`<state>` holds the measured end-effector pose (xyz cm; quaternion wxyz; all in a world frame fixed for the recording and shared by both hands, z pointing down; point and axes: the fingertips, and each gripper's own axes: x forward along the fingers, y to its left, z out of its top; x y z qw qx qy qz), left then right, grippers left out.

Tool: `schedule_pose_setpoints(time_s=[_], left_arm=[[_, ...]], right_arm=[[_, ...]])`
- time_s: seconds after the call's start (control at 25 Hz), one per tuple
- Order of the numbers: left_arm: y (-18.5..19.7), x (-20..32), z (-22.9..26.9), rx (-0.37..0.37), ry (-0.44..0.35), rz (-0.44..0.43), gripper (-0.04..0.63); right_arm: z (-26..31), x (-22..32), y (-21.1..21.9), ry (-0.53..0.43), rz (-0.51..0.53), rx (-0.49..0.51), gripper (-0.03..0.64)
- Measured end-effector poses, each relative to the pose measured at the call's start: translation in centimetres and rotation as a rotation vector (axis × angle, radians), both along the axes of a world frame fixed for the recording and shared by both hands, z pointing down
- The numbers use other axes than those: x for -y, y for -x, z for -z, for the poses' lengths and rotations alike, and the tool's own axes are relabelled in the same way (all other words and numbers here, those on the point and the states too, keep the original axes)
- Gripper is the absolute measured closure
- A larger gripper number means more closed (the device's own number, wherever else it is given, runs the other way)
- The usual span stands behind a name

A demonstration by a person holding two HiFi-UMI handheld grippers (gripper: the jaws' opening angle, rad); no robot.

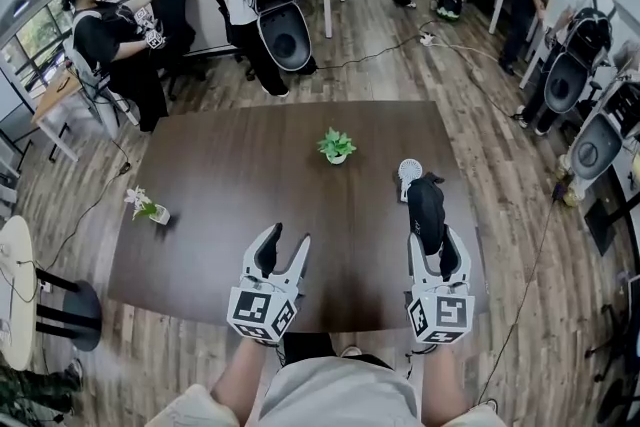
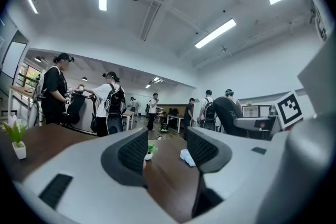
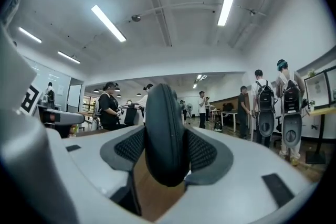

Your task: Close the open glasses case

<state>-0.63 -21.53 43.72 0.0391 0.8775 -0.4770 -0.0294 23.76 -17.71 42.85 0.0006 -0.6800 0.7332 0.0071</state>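
Right claw point(image 3: 165, 152) is clamped on the black glasses case point(image 1: 426, 205), held edge-on over the tabletop point(image 1: 250, 175). The case's near end is buried in the grip, and whether its lid is shut is hard to tell. Left claw point(image 2: 167, 147) stands apart, empty.

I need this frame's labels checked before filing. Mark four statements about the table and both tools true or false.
1. The right tool grips a black oval glasses case between its jaws. True.
2. The left tool holds the small green potted plant. False: its jaws stand apart with nothing between them, and the plant stands on the table.
3. The plant stands near the middle of the dark brown wooden table. True.
4. The white round object lies at the table's left edge. False: it lies to the right of the plant, just beyond the held case.
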Motion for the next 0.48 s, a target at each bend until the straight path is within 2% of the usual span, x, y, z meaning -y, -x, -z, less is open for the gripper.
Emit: schedule_pose_setpoints(time_s=[0.24, 0.48], left_arm=[[-0.7, -0.5, 0.3, -0.019, -0.006, -0.036, 0.362], [-1.7, -1.5, 2.4, -0.083, -0.008, -0.106, 0.36]], right_arm=[[0.1, -0.6, 1.3, -0.011, 0.07, 0.044, 0.37], [1.9, -1.5, 4.3, -0.052, 0.247, 0.139, 0.37]])
